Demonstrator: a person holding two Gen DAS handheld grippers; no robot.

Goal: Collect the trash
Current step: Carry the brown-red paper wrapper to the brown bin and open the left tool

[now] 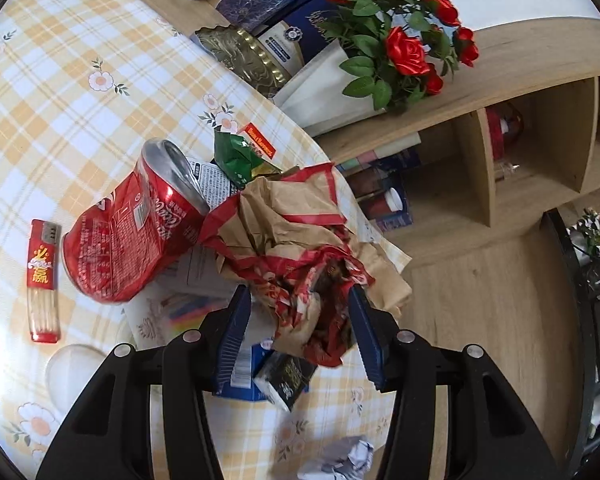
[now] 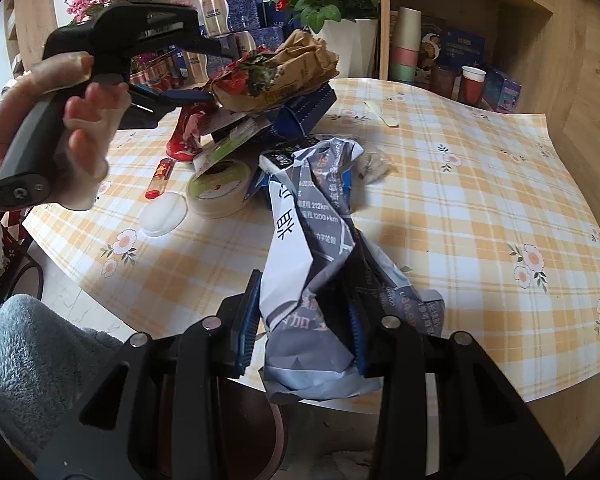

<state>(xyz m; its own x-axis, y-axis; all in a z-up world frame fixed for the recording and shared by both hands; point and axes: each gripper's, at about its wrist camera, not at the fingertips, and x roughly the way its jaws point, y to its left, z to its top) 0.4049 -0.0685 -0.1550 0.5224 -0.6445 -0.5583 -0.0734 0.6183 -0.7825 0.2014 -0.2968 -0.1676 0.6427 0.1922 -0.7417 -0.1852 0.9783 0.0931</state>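
Note:
My left gripper (image 1: 300, 320) is shut on a crumpled brown and red paper bag (image 1: 296, 240) and holds it above the table; the bag also shows in the right wrist view (image 2: 276, 72). Beneath it lie a crushed red cola can (image 1: 132, 224), a green wrapper (image 1: 236, 156) and a small dark box (image 1: 284, 376). My right gripper (image 2: 304, 320) is shut on a crumpled grey and white printed paper (image 2: 316, 248) at the table's near edge. The same paper shows low in the left wrist view (image 1: 340, 460).
A red lighter (image 1: 42, 280) and a clear round lid (image 2: 164, 212) lie on the yellow checked tablecloth (image 2: 480, 208). A tape roll (image 2: 220, 188), blue boxes (image 1: 256, 0), a potted rose (image 1: 396, 44) and wooden shelves (image 1: 540, 140) stand around. A dark bin (image 2: 244, 432) sits below the table edge.

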